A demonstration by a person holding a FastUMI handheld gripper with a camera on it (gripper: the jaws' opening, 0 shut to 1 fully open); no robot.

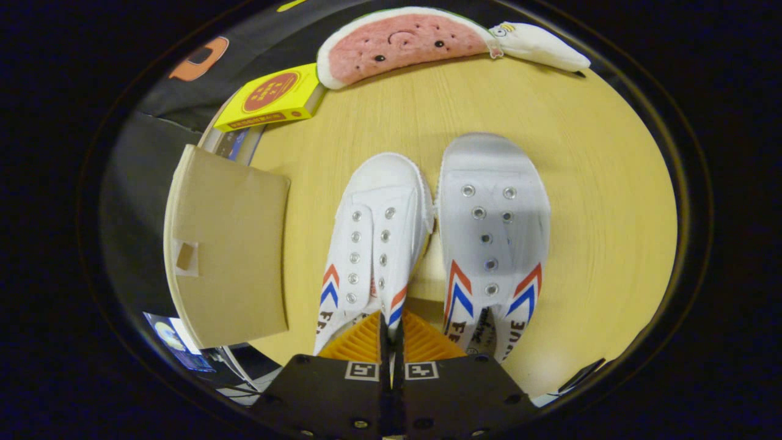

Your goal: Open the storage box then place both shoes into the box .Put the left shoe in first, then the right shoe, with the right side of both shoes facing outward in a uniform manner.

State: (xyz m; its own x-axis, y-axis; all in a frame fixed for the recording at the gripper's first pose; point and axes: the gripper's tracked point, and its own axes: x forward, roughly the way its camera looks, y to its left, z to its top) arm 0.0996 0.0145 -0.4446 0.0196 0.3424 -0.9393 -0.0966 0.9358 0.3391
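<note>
Fingers [366,342] pinch the left shoe's [376,226] soft canvas collar at six o'clock; light, floppy, so grip there.

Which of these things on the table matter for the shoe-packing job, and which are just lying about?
For the job:
- left shoe, gripped at its opening by the gripper
- right shoe, beside it
- cardboard storage box, closed

Just lying about:
- watermelon-slice plush
- white plush
- yellow carton
</note>
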